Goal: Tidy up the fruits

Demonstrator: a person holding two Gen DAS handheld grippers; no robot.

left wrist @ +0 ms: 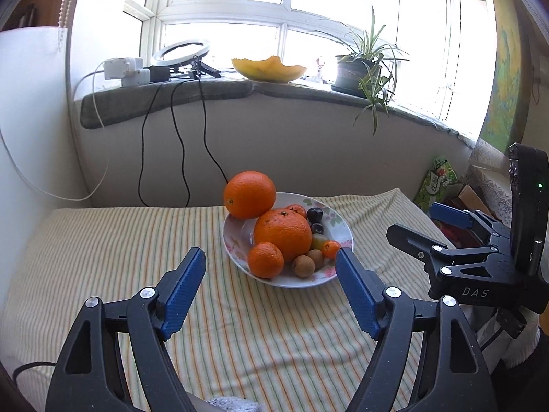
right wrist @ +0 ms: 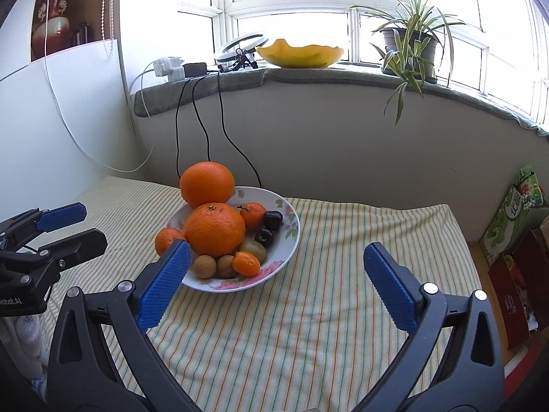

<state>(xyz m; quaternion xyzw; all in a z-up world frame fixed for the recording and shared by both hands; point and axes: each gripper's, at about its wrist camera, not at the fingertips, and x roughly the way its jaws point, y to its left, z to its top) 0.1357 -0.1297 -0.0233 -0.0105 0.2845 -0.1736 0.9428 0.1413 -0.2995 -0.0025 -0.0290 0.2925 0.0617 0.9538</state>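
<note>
Holding our left gripper [left wrist: 271, 262] and right gripper [right wrist: 276, 259] released and empty above the striped bench [right wrist: 308, 309], we see beyond them the plate [right wrist: 291, 240] heaped with oranges [right wrist: 215, 229], with a plant [right wrist: 410, 39] farthest back.

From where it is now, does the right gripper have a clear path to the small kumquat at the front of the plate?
Probably yes. The right gripper is open, and the kumquat lies at the plate's near edge with only striped cloth before it, though a longan touches its side.
</note>
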